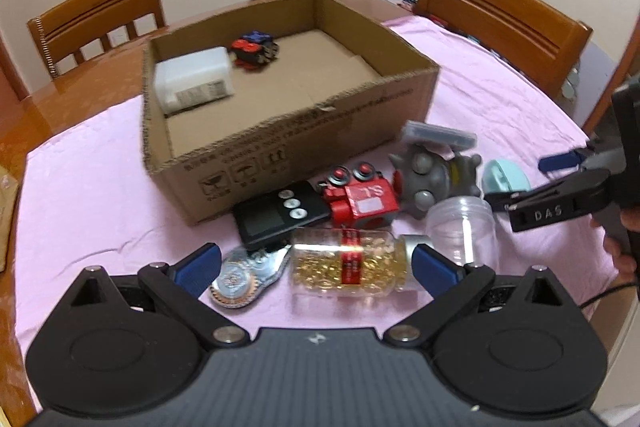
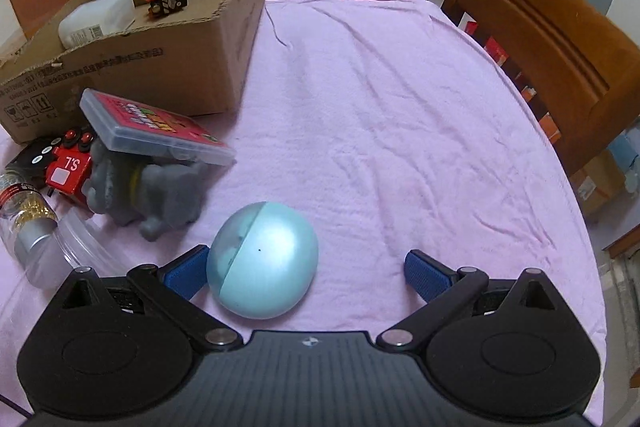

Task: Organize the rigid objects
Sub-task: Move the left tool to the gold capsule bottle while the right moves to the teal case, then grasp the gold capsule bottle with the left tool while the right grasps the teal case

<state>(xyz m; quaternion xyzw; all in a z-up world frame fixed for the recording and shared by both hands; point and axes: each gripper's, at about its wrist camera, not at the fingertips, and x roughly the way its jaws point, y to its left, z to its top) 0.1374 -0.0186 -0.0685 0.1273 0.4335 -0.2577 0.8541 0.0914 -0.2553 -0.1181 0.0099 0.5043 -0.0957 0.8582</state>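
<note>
1. Hovering low over the pink cloth (image 2: 400, 107) on the desk, the left tool (image 1: 316, 269) has its blue pads spread wide, with a clear bottle of golden capsules (image 1: 352, 263) lying on its side between them; neither pad visibly presses it
2. The right tool (image 2: 306, 273) is likewise spread wide; a pale teal egg-shaped capsule (image 2: 264, 261) rests on the cloth between its pads, right against the left pad and well clear of the right one
3. The cardboard box (image 1: 280, 143) stands open on the cloth beyond the clutter; inside it lie a white plastic container (image 1: 192, 79) in the near-left corner and a small red, blue and black toy (image 1: 254, 49) toward the back
4. Just in front of the box sit a black device with three round buttons (image 1: 280, 217), a red toy vehicle (image 1: 360, 201), a grey spiked toy figure (image 1: 432, 179) and an empty clear jar (image 1: 462, 227)
5. A clear flat case with a red insert (image 2: 156, 129) leans tilted on top of the grey figure
6. A silvery geared piece (image 1: 248, 277) lies beside the capsule bottle, touching the left pad side
7. Wooden chairs (image 1: 500, 15) stand around the desk
</note>
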